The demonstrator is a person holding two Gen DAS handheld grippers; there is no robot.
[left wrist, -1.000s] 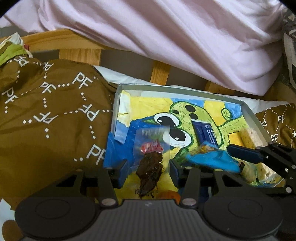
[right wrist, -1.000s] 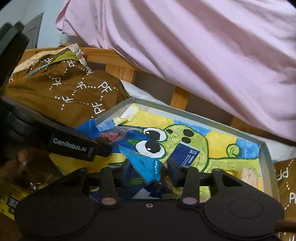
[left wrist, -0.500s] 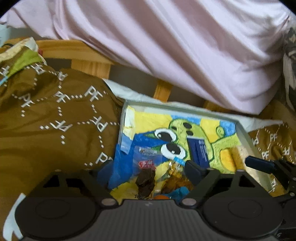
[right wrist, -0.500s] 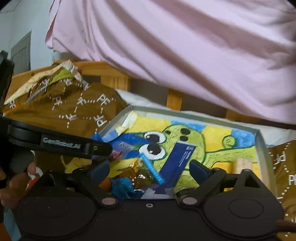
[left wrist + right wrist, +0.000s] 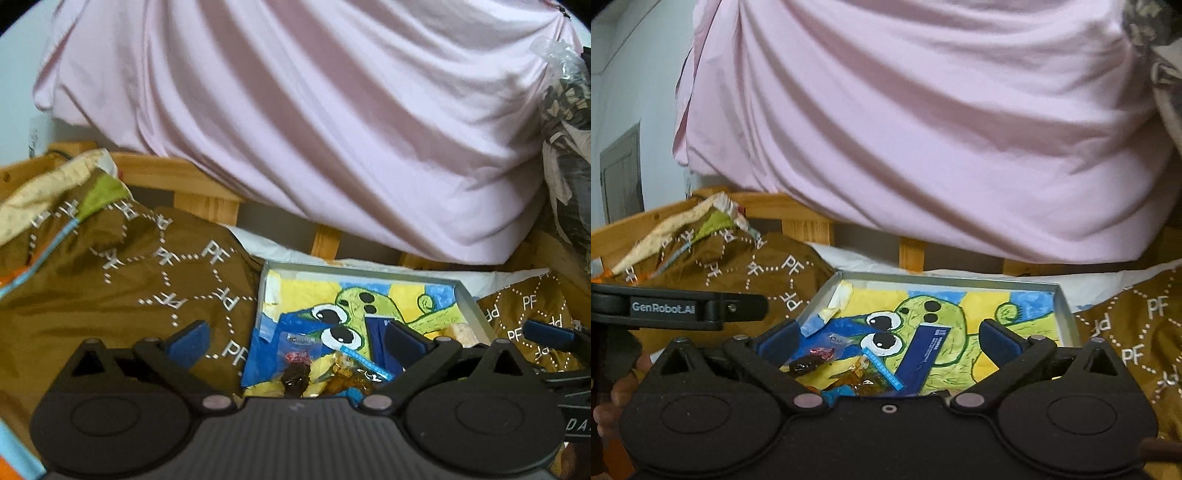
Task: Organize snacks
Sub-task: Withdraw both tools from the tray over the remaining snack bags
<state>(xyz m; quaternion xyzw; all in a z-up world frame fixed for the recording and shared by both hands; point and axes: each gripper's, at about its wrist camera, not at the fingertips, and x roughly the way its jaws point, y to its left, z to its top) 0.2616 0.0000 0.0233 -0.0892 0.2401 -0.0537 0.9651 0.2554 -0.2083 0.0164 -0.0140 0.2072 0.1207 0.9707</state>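
Both hand-held grippers (image 5: 295, 341) (image 5: 888, 338) gape wide, holding nothing.

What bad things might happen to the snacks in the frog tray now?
1. The snacks are bunched at the tray's near end. The clear packet with the dark snack and the amber candy wrapper lie side by side, so a closing gripper might catch both or crush one.

2. The left gripper and right gripper are both open over that same end, so they might bump each other.
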